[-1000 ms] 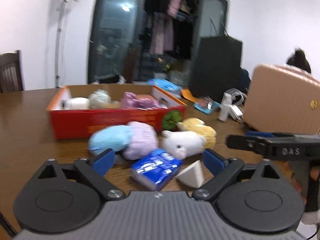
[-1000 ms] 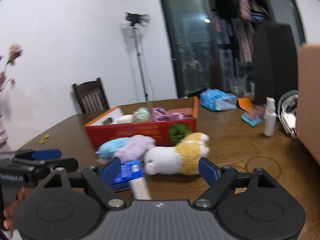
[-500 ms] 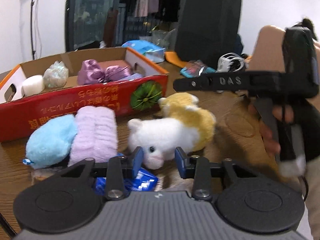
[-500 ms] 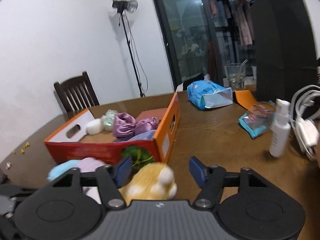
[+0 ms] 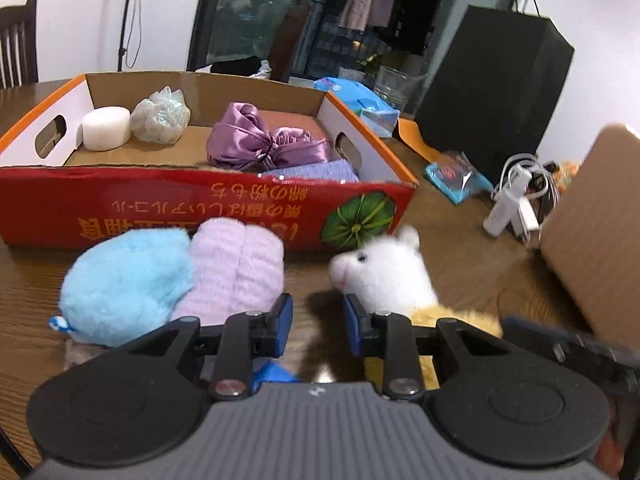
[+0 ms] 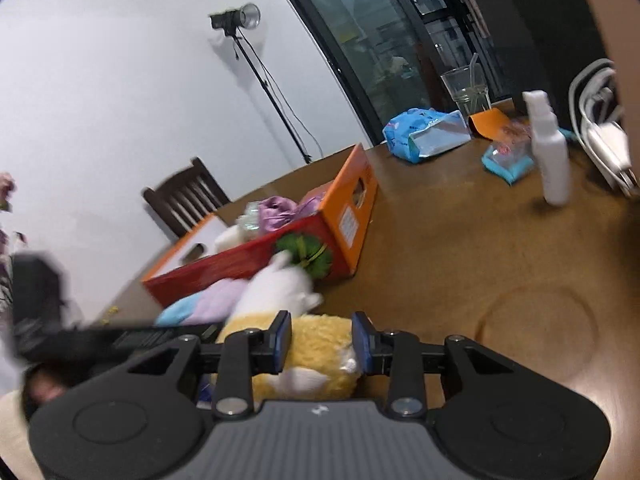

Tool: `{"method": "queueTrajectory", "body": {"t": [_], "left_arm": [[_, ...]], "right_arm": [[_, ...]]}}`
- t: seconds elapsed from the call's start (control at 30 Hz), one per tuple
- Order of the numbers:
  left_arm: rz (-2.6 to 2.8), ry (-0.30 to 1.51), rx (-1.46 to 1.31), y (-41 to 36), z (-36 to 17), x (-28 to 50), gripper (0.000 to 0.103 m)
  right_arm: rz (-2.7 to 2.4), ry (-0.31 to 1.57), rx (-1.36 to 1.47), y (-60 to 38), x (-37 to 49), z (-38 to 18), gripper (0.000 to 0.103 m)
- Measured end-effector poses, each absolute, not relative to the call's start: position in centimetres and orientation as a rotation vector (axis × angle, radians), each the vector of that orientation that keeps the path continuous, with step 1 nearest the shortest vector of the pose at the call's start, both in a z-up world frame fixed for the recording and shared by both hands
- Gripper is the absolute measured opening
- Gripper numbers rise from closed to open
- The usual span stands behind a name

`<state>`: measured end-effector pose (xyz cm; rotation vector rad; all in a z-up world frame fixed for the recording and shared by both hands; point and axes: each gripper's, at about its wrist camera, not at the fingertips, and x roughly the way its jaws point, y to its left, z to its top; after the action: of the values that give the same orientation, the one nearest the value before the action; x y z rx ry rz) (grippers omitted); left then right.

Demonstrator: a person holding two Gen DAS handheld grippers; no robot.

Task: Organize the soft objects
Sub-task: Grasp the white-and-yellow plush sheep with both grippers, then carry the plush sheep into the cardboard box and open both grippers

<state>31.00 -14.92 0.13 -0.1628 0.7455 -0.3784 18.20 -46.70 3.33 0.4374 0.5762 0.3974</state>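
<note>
A white and yellow plush animal point(image 5: 384, 276) lies on the wooden table in front of the red cardboard box point(image 5: 160, 208). My right gripper point(image 6: 320, 338) is shut on the plush's yellow body point(image 6: 316, 344); its white head point(image 6: 280, 288) points at the box. My left gripper point(image 5: 316, 322) is partly closed and empty, just left of the plush's head. A blue plush point(image 5: 124, 280) and a lilac plush point(image 5: 236, 268) lie left of it. The box holds a purple satin pouch point(image 5: 260, 144), a white sponge point(image 5: 106, 128) and a clear bag point(image 5: 160, 116).
A tan case point(image 5: 596, 236) stands at the right. A white spray bottle point(image 6: 550, 148), chargers with cables point(image 5: 516, 200), blue packets point(image 6: 424, 132) and a glass point(image 6: 466, 88) are on the table beyond. A blue tissue pack point(image 5: 272, 372) lies under my left gripper. A dark chair point(image 6: 184, 200) stands behind the box.
My right gripper has dropped and closed on the plush's yellow body, turning its head toward the box. My left gripper has shifted so the plush sits to its right.
</note>
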Motion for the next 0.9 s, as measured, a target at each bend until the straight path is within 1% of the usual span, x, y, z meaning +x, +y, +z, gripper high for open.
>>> {"method": "queueTrajectory", "body": {"t": [0.1, 0.17, 0.2, 0.23, 0.27, 0.3, 0.4, 0.47, 0.5, 0.53, 0.57, 0.7, 0.77, 0.9], "left_arm": [[-0.385, 0.72, -0.23, -14.9, 1.0, 30.7, 0.033], [-0.417, 0.726, -0.266, -14.9, 1.5, 30.3, 0.05], [-0.432, 0.731, -0.271, -15.1, 1.6, 30.0, 0.053], [-0.448, 0.735, -0.271, -15.3, 1.5, 29.8, 0.058], [-0.457, 0.744, -0.27, -15.6, 1.4, 29.7, 0.058], [-0.459, 0.761, -0.278, -15.9, 1.1, 29.6, 0.058], [-0.467, 0.774, -0.312, -16.0, 0.6, 29.6, 0.058], [-0.473, 0.782, -0.325, -16.0, 0.4, 29.8, 0.055], [-0.478, 0.788, -0.341, -16.0, 0.3, 29.9, 0.053], [-0.493, 0.795, -0.359, -15.9, 0.2, 30.0, 0.047], [-0.509, 0.801, -0.38, -15.8, 0.1, 30.0, 0.044], [-0.509, 0.801, -0.402, -15.8, 0.1, 30.0, 0.043], [-0.507, 0.8, -0.41, -15.7, 0.3, 29.7, 0.042], [-0.545, 0.741, -0.397, -15.2, 2.2, 27.8, 0.042]], "right_arm": [[0.371, 0.556, 0.433, -47.4, 17.1, 3.6, 0.034], [0.363, 0.555, 0.465, -48.0, 17.2, 3.4, 0.036], [0.357, 0.561, 0.488, -48.2, 17.5, 3.2, 0.039], [0.352, 0.569, 0.506, -48.3, 17.9, 2.8, 0.046], [0.349, 0.578, 0.521, -48.2, 18.3, 2.5, 0.056], [0.342, 0.589, 0.535, -48.0, 18.5, 2.2, 0.059], [0.376, 0.598, 0.576, -47.3, 19.0, 1.5, 0.057], [0.379, 0.602, 0.573, -46.8, 19.0, 1.3, 0.057], [0.375, 0.607, 0.568, -46.7, 19.1, 1.1, 0.055], [0.376, 0.607, 0.572, -46.6, 19.2, 1.0, 0.053], [0.376, 0.608, 0.577, -46.7, 19.2, 1.0, 0.053], [0.374, 0.607, 0.588, -46.8, 19.3, 0.8, 0.051], [0.366, 0.601, 0.575, -46.5, 19.1, 1.1, 0.048], [0.356, 0.552, 0.529, -45.8, 17.7, 3.2, 0.047]]}}
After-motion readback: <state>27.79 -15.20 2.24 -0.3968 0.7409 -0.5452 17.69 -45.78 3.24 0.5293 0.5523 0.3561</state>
